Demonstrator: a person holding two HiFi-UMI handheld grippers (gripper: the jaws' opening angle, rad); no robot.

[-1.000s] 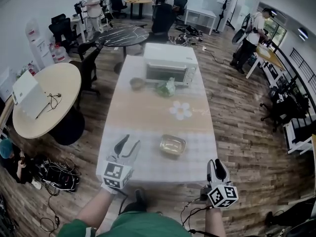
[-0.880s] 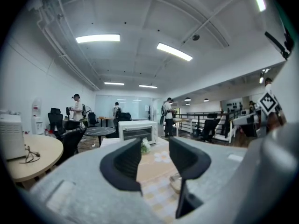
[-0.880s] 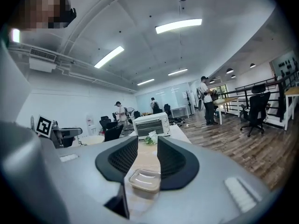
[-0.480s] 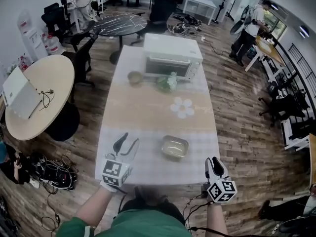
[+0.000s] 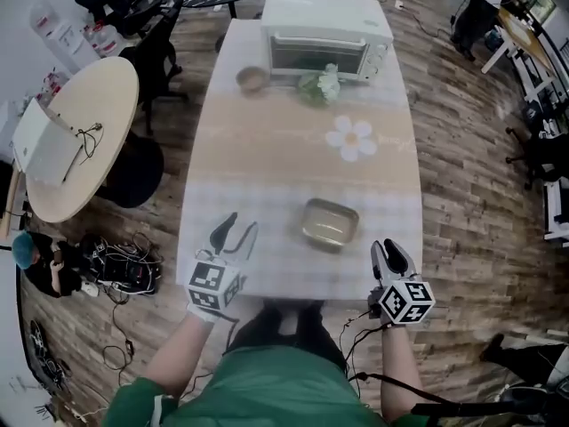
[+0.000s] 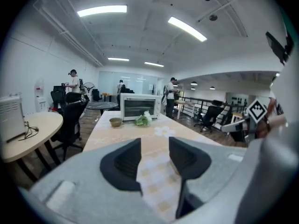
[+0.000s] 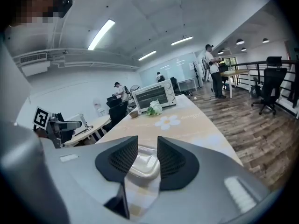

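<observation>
Both grippers are at the near edge of the table [image 5: 267,172]. My left gripper [image 5: 238,230] hangs over the near left corner with its jaws fairly wide apart. In the left gripper view only checked cloth shows between them, so it holds nothing.

My right gripper [image 5: 388,252] sits at the near right corner, right on the edge. Its jaws are narrower but clearly parted, with nothing clamped. In the right gripper view the tray [image 7: 142,164] shows through that gap, lying just ahead of the jaw tips. From the head view it stands apart from the gripper.

The tray is shallow and pale. It lies flat on the checked strip along the near edge, a little right of the middle, between the two grippers and slightly farther in.

At the far edge stands a white toaster oven [image 5: 327,34]. Just in front of it, a small bowl [image 5: 252,79] is toward the left and a bunch of greens [image 5: 320,85] toward the right. A flower mat [image 5: 352,138] lies nearer me, by the right edge.
</observation>
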